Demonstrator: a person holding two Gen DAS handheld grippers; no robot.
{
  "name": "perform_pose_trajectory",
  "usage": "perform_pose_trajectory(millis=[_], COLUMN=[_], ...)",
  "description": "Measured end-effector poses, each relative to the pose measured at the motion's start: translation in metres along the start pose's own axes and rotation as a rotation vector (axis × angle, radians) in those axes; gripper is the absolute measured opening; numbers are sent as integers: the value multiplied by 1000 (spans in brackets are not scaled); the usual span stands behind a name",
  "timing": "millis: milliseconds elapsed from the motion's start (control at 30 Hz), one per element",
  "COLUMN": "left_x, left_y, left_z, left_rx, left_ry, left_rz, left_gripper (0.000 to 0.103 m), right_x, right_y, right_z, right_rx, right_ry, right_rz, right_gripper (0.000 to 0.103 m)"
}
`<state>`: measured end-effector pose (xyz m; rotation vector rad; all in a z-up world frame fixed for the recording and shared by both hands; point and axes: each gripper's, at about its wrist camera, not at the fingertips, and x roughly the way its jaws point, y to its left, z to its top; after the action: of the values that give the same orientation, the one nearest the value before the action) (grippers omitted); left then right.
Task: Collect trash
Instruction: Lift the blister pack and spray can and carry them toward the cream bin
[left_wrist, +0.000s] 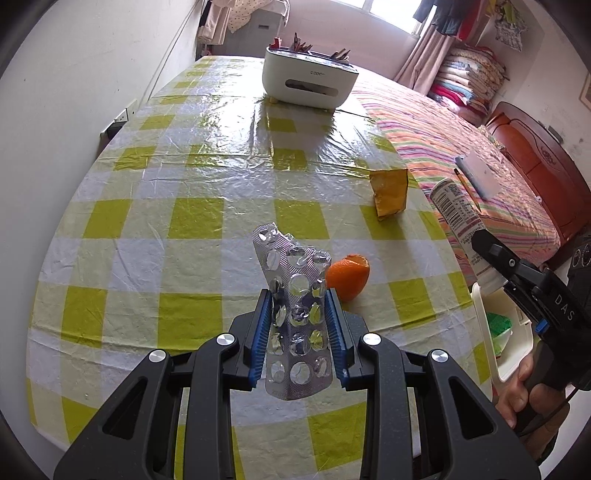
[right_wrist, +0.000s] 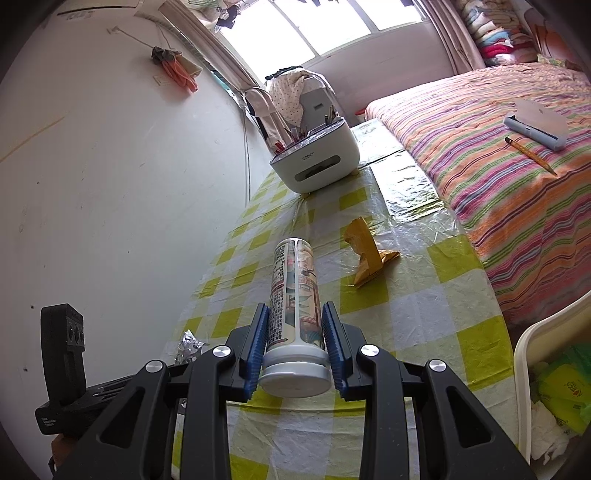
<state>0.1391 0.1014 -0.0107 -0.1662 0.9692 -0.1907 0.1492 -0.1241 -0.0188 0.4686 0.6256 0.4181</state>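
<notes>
Left gripper (left_wrist: 298, 295) clamped an empty pill blister pack (left_wrist: 295, 306). Right gripper (right_wrist: 295, 314) clamped a printed tube (right_wrist: 293, 295) above the checked tablecloth (right_wrist: 424, 306); white bin (right_wrist: 524, 354) nearby.

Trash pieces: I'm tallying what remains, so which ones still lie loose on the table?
The orange peel and yellow wrapper; the blister pack and tube are gripped.
</notes>
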Motion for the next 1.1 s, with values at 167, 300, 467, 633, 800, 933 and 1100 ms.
perform_pose_trajectory(millis=[167,300,467,633,800,933,1100], left_x=[0,2,6,12,16,17,18], left_y=[-20,-35,-52,-65,-76,-85,-98], left_z=[1,2,1,-2,-2,-2,-4], left_rx=[33,62,92,111,117,132,151], left_ry=[-2,2,13,25,34,32,34], left_rz=[-18,-28,-36,-42,-54,-68,-80], left_gripper=[29,29,29,29,29,29,29], right_x=[-9,-16,-27,-36,-45,-51,-58], right_y=[-8,-15,-26,-32,-36,-42,-50], right_z=[-2,-3,-3,-5,-5,-5,-6], right_rx=[8,15,29,39,39,50,63], right_ry=[-7,-14,-28,-39,-57,-68,-77], right_rz=[-9,-16,-24,-40,-46,-49,-54], right_gripper=[30,30,30,30,30,30,30])
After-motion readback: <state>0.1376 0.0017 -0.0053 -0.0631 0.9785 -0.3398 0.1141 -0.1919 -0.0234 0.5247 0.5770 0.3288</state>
